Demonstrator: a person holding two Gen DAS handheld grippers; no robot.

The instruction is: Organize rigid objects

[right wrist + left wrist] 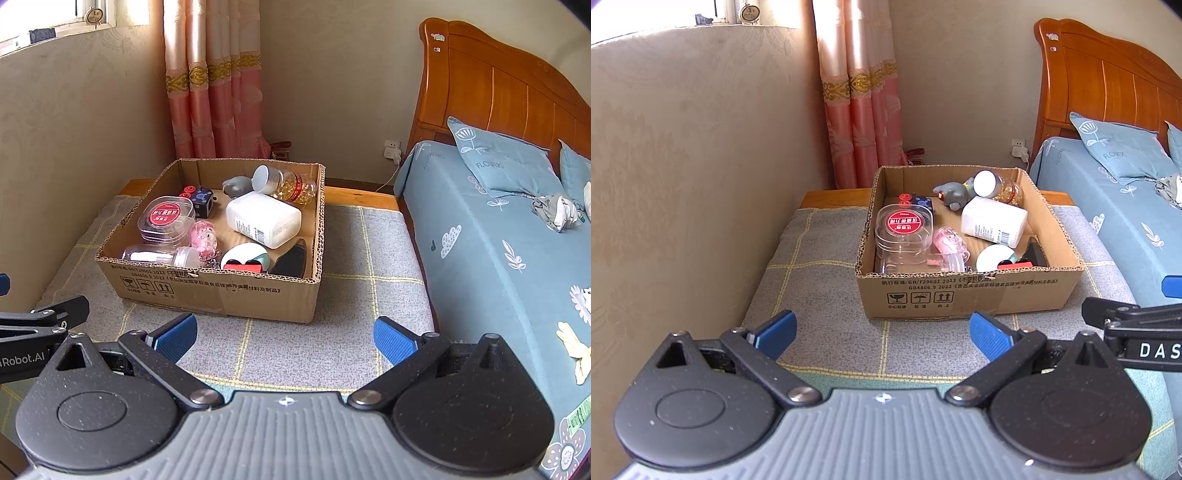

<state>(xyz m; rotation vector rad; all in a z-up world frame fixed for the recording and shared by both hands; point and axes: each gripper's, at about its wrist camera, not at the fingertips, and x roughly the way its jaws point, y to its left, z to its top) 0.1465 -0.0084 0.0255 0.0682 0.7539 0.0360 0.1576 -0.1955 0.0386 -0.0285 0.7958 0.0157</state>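
Both the left gripper and right gripper hover wide open and empty, and any reach into the crowded cardboard box risks knocking the white bottle propped loosely on its neighbours.

left wrist: behind-left, facing cardboard box | right wrist: behind-right | shared: box, bed

Surface: a low platform with a wooden edge, covered by a grey mat with yellow grid lines.
Position: it sits between the beige wall and the bed, just beside the bed's side.
On it: one open cardboard box rests flat on the mat, nearer the wall side in the right wrist view.
Box front: printed text and handling symbols face the cameras.
Mat around box: bare grey fabric shows in front and to the right.
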